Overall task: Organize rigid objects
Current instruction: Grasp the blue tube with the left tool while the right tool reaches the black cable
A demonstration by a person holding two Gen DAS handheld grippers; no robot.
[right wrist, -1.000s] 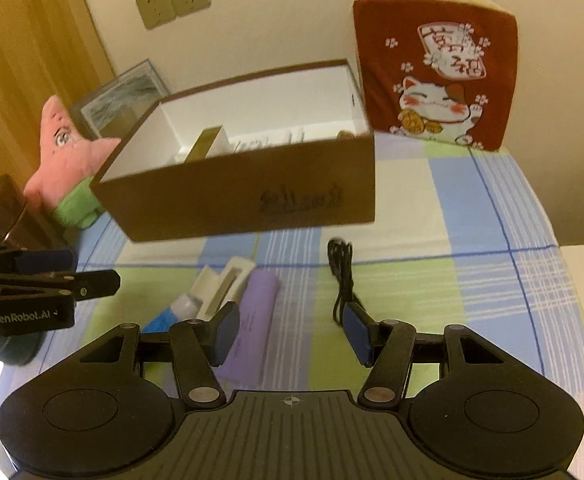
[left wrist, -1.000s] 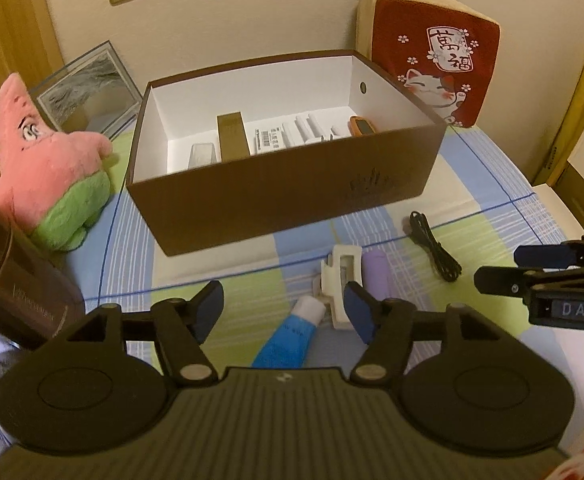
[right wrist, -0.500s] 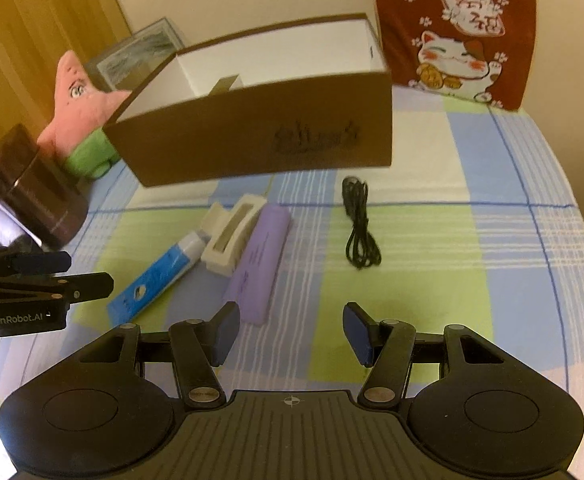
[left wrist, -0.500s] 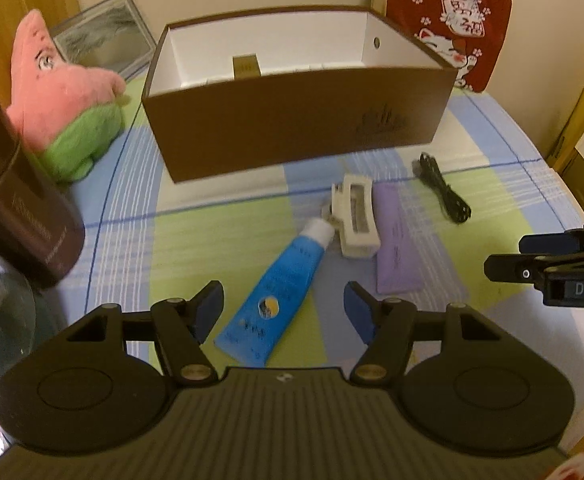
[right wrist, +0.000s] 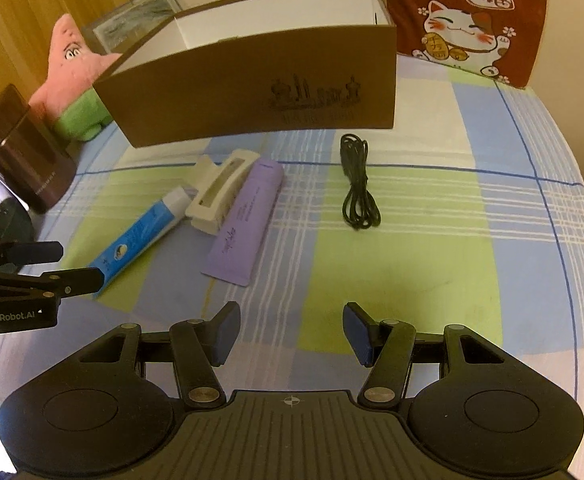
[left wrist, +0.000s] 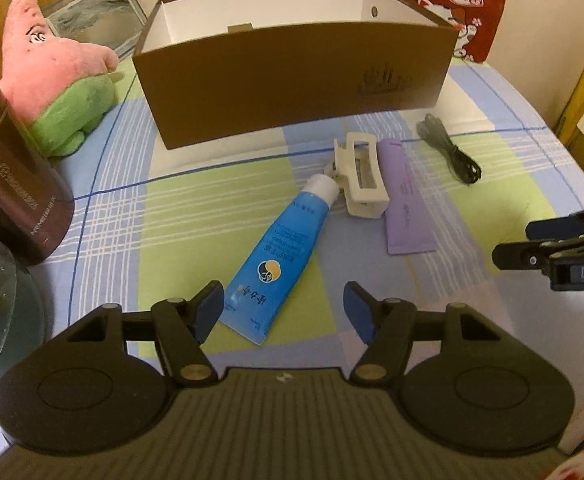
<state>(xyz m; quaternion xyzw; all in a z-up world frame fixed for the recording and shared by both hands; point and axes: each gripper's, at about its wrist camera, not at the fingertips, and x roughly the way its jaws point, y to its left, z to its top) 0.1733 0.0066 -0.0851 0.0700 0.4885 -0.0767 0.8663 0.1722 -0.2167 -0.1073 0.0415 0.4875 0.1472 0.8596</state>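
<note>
A checked blue, green and white cloth (left wrist: 212, 208) is covering the whole surface. A large brown cardboard box with a white inside (left wrist: 292, 76) is standing open-topped across the upper middle of both views. Below it, in the centre of the left view, a blue squeeze tube with a white cap (left wrist: 284, 252) is lying slanted, its crimped end reaching down between the fingers of the left gripper (left wrist: 284, 312), whose jaws are standing apart and pressing on nothing. A flat lilac packet (left wrist: 406, 196) is lying right of centre, with a cream plastic hair claw (left wrist: 362, 180) just beside it, touching the tube's cap. A coiled black cable (right wrist: 356, 184) is lying apart, upper centre of the right view. The right gripper (right wrist: 290, 334) is hovering at the bottom over bare cloth, its jaws parted and empty, the lilac packet's near end lying above and left of its left finger.
</note>
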